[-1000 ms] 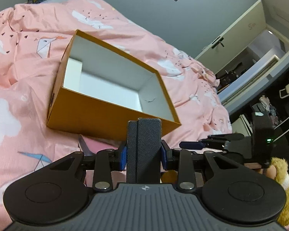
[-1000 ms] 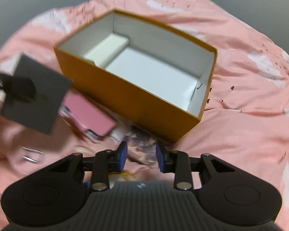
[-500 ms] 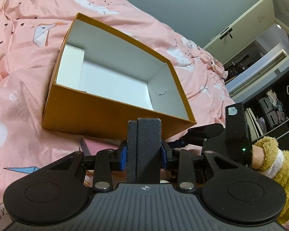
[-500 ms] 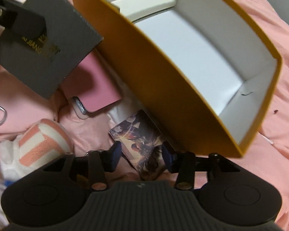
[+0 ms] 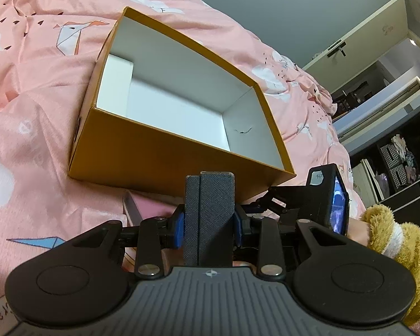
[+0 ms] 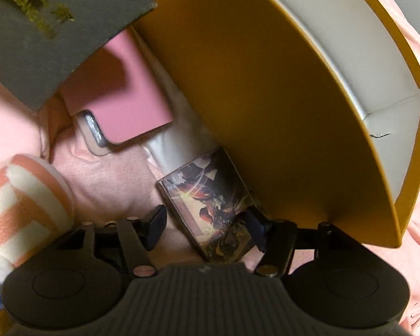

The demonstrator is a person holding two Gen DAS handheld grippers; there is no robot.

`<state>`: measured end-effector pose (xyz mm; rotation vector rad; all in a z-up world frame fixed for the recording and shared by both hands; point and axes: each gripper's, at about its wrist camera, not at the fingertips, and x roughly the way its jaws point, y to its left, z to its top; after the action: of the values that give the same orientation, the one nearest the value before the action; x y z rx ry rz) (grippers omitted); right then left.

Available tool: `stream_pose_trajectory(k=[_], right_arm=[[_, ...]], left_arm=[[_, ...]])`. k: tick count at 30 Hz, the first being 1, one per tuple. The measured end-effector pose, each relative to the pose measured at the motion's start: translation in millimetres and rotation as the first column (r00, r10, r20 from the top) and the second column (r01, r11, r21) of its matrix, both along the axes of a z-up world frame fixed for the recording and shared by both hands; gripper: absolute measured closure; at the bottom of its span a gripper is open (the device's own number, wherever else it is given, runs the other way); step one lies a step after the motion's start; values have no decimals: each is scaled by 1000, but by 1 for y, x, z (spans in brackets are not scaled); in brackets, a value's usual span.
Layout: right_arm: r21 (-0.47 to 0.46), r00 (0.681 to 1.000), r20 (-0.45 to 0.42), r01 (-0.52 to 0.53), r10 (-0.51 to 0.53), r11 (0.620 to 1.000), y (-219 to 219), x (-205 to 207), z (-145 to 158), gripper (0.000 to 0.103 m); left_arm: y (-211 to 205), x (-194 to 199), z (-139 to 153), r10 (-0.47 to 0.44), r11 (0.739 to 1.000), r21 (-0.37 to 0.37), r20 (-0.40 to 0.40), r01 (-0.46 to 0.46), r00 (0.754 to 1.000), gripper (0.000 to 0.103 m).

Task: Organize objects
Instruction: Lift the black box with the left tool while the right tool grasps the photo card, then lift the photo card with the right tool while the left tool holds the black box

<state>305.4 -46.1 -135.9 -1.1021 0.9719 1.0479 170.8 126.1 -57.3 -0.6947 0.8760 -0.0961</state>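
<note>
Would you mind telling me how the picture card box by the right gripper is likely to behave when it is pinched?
The card box looks like thin printed cardboard, so it is probably light and may dent under a hard squeeze. Its glossy faces could slip. It lies wedged against the orange box, so the right gripper, jaws opening, may nudge that.

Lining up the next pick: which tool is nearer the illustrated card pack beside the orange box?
Right. The right tool straddles the illustrated card pack, jaws opening, pads not pressing. The left tool is off it, clamping a grey case.
</note>
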Motion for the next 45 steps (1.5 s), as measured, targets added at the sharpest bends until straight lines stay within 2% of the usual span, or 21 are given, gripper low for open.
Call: stream_pose_trajectory(k=[3,6,9,10,16,19,28,33,39,42,45], right_arm=[[2,999,33,14,-15,1000,0,-3,-6,30],[13,998,68,18,-19,1000,-1,-7,-7,35],[28,996,86,-2,0,1000,-3,-14,0,50],[38,994,110,-19,15,999,-4,-19,3,60],[64,980,194,-69,55,996,-9,-36,21,71],[104,976,212,-71,47,992,-15,-42,40,80],[249,981,193,-26,-23,968,-36,-49,111,80],[386,991,93,53,-96,921,-43,-28,157,80],[548,982,-4,160,-189,821,-26,-9,198,80],[590,965,-70,243,-251,770,-12,27,196,80],[596,940,-151,334,-307,730,6,56,178,80]], left_arm=[[0,-2,1,5,1000,1,-2,-5,1000,65],[-1,-7,5,9,1000,11,5,-9,1000,65],[0,-12,9,16,1000,20,11,-16,1000,65],[0,-14,11,18,1000,23,13,-18,1000,65],[0,-23,21,20,999,45,33,-21,999,65],[0,-25,24,20,998,60,37,-22,999,65],[-2,-24,47,-16,996,86,67,11,998,65],[4,-14,72,-35,993,117,101,23,994,65],[10,20,99,-45,981,191,153,15,987,65],[13,46,94,-32,976,219,133,2,991,65],[20,77,78,-25,971,237,83,4,996,65]])
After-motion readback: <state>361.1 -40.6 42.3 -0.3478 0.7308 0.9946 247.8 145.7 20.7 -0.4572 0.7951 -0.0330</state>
